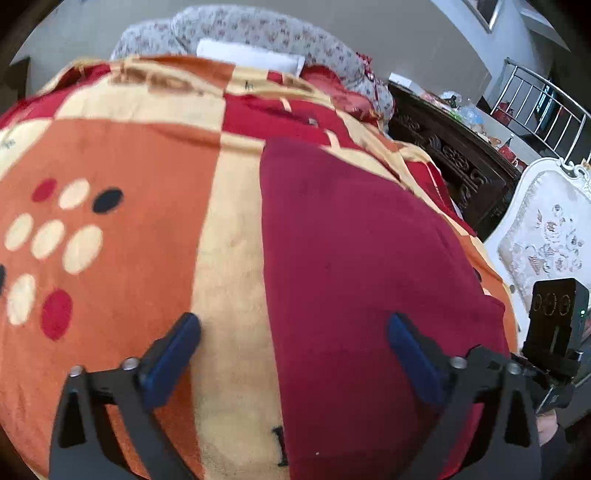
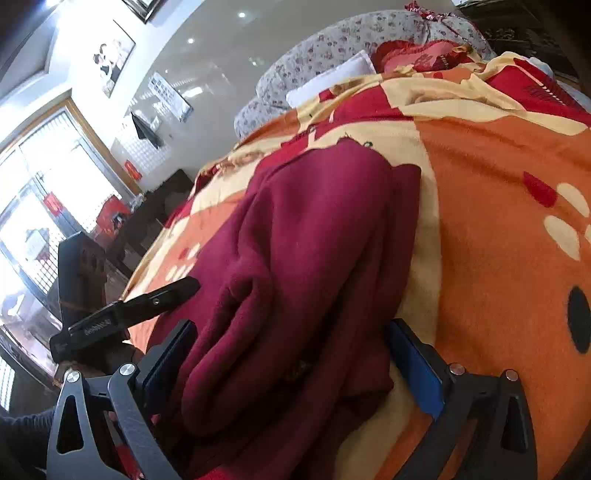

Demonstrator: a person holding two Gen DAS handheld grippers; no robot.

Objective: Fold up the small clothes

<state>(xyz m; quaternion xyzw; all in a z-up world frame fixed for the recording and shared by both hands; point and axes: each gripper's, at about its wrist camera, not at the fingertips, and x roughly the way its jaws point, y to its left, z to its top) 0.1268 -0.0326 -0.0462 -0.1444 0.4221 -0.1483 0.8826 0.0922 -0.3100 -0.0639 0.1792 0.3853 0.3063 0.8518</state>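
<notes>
The maroon fleece garment (image 1: 354, 266) lies on the patterned blanket (image 1: 122, 177), on its right-hand part as the left wrist view shows it. In that view its top surface is flat and smooth, with a straight left edge running alongside a cream stripe of the blanket. In the right wrist view the garment (image 2: 295, 266) shows long rolled folds running away from the camera, with several layers bunched at the near end.

The left gripper (image 1: 293, 347) is spread wide and holds nothing. Its left finger sits over the orange and cream of the blanket; its right finger sits over the maroon fabric. Contact with the cloth cannot be judged.

The right gripper (image 2: 290, 350) is likewise spread wide, with the bunched near end of the garment lying between its two blue pads (image 2: 413, 362). The pads are apart from each other and do not pinch the cloth. The left gripper (image 2: 125, 317) appears at the left of this view, just beside the garment's edge.

Beyond the blanket: a floral pillow (image 1: 258, 33) with a white folded item (image 1: 251, 55) in front of it, a dark carved cabinet (image 1: 454, 162), and a white ornate chair (image 1: 546, 236).
</notes>
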